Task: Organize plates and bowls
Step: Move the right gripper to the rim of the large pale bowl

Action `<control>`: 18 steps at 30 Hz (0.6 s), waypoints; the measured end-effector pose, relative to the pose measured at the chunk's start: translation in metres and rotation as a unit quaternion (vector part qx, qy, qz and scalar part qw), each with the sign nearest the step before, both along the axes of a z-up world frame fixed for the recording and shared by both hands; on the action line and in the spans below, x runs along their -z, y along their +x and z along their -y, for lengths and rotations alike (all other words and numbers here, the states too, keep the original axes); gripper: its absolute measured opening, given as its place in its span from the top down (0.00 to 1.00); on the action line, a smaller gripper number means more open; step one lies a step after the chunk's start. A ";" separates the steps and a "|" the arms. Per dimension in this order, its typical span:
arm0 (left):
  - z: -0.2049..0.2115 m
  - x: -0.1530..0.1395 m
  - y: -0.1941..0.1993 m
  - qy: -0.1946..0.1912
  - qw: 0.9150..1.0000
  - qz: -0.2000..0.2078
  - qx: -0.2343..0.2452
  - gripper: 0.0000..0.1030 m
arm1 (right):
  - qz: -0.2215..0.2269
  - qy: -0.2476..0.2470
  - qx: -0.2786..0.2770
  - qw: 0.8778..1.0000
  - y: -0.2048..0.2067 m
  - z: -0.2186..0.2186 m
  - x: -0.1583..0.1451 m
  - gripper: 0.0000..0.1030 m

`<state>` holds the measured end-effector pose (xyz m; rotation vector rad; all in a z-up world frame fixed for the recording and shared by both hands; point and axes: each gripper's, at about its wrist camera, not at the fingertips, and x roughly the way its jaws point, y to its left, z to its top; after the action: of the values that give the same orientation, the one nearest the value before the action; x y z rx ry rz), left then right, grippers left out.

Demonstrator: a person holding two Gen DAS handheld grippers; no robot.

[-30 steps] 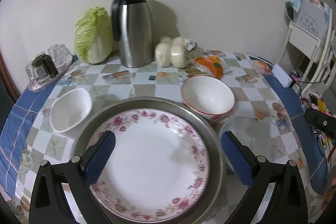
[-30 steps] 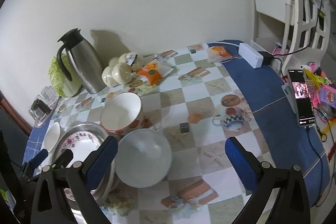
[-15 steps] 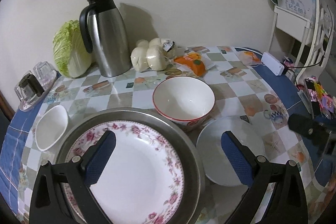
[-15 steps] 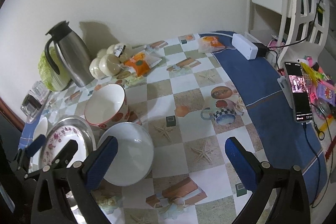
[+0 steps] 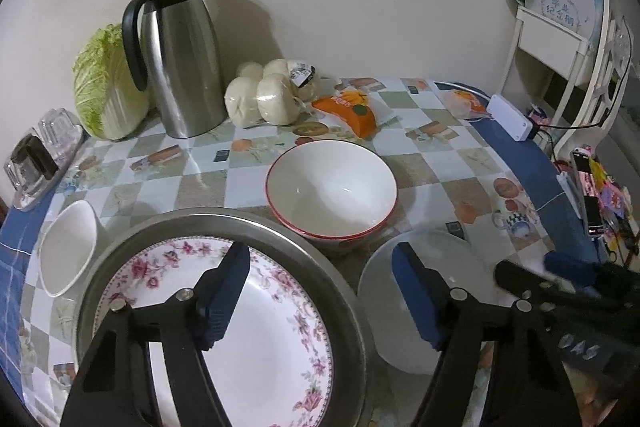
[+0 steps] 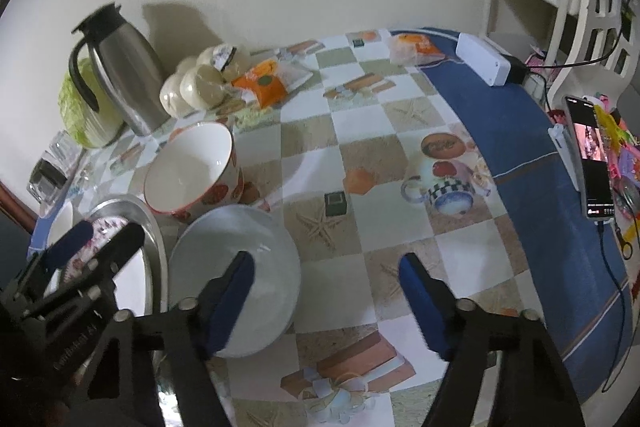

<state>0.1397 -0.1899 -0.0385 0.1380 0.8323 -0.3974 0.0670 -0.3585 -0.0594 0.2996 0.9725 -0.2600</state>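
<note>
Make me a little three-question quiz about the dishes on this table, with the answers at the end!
1. True or false: the floral plate lies inside the metal tray.
2. Which dish has a red rim? A) small white dish B) big bowl C) plain white plate
3. Fill in: the steel jug stands between the cabbage and the bag of ______.

Key: 1 true; 2 B; 3 buns.
</note>
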 end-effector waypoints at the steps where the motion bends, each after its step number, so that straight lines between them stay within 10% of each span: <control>1: 0.001 0.000 0.000 0.000 1.000 -0.002 0.001 0.28 | -0.003 -0.003 -0.001 1.000 0.001 -0.001 0.001 0.33; 18: 0.015 0.011 0.004 0.005 0.999 -0.031 0.027 0.51 | -0.035 -0.006 -0.012 0.999 0.011 -0.011 0.023 0.60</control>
<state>0.1432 -0.2049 -0.0497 0.1591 0.8927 -0.4494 0.0776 -0.3471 -0.0820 0.2698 1.0436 -0.2563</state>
